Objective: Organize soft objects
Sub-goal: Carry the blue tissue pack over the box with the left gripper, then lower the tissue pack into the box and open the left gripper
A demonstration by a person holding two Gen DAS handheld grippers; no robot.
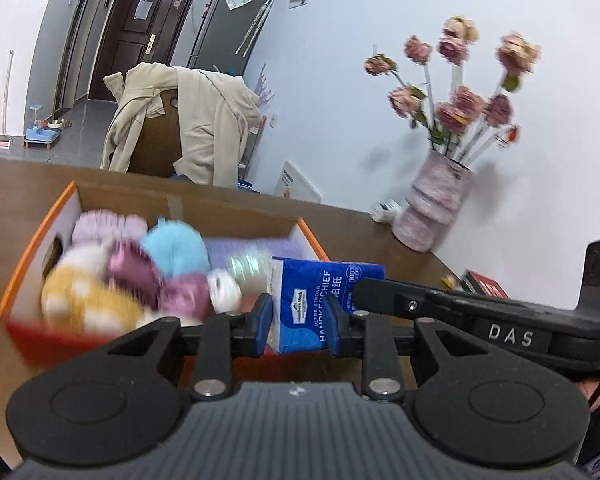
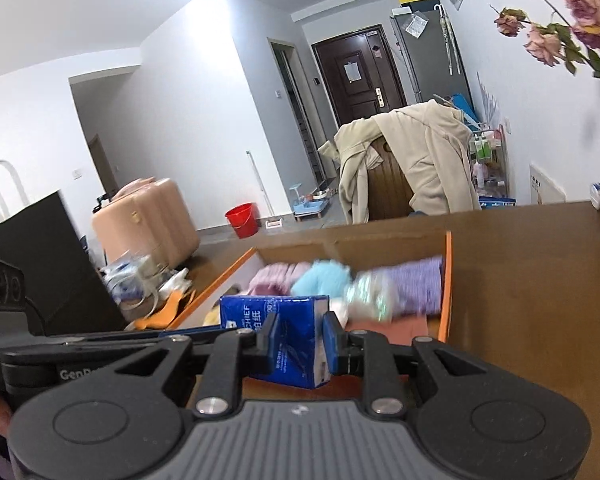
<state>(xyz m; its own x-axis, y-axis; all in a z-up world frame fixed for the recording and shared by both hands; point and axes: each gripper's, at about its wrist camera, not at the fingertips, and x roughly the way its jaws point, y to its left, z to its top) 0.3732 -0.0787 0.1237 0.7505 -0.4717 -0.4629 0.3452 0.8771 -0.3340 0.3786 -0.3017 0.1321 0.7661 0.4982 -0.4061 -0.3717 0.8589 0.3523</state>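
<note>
A blue handkerchief tissue pack hangs above the near edge of an orange-rimmed cardboard box on the brown table. My left gripper is shut on one end of it, blue pads pressing both sides. My right gripper is shut on the other end of the same pack; one of its fingers reaches in from the right in the left wrist view. In the box lie soft things: a light blue fluffy ball, a yellow and white plush, pink and purple cloths.
A pink vase of dried flowers stands by the wall at the table's right, a small white bottle beside it. Clear plastic clutter and a black box lie left of the cardboard box. Behind the table, a chair bears a beige coat.
</note>
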